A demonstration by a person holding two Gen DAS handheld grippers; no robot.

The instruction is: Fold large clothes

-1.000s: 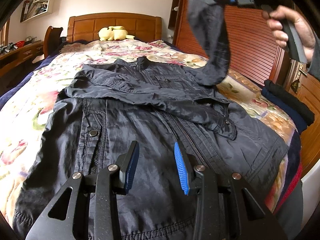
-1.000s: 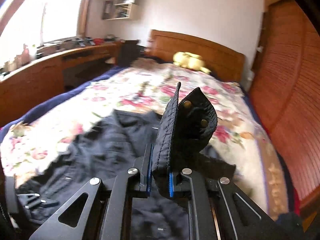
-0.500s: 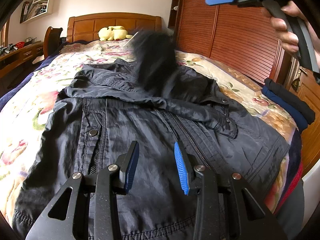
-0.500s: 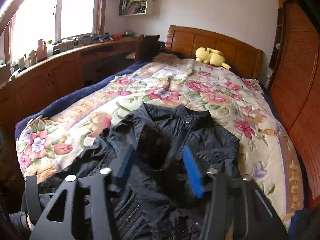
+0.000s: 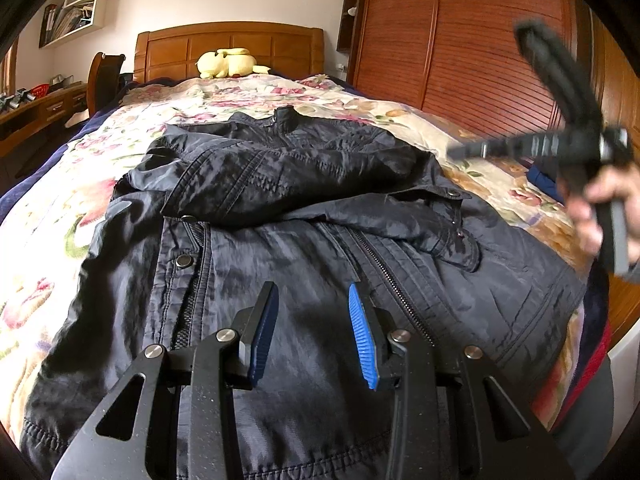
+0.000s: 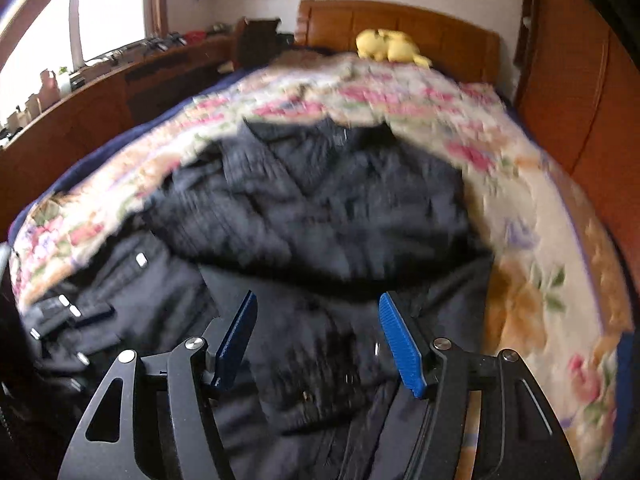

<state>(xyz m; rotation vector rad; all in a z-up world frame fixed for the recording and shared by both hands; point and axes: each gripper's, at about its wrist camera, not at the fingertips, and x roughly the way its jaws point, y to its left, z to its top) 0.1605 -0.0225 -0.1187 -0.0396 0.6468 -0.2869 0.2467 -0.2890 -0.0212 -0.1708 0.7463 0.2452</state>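
Floral bed (image 5: 48,208) holds jacket (image 5: 312,248); both hand-held grippers (image 5: 312,332) (image 6: 320,340) gape, holding nothing.

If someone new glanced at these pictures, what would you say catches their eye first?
The black jacket dominates, spread across the near end of the floral bedspread with both sleeves folded over its chest. Next, the open left hand-held gripper with blue pads hovers above the jacket's lower front, while the blurred right hand-held gripper, also open, hangs over its right side. A yellow plush toy sits by the wooden headboard.
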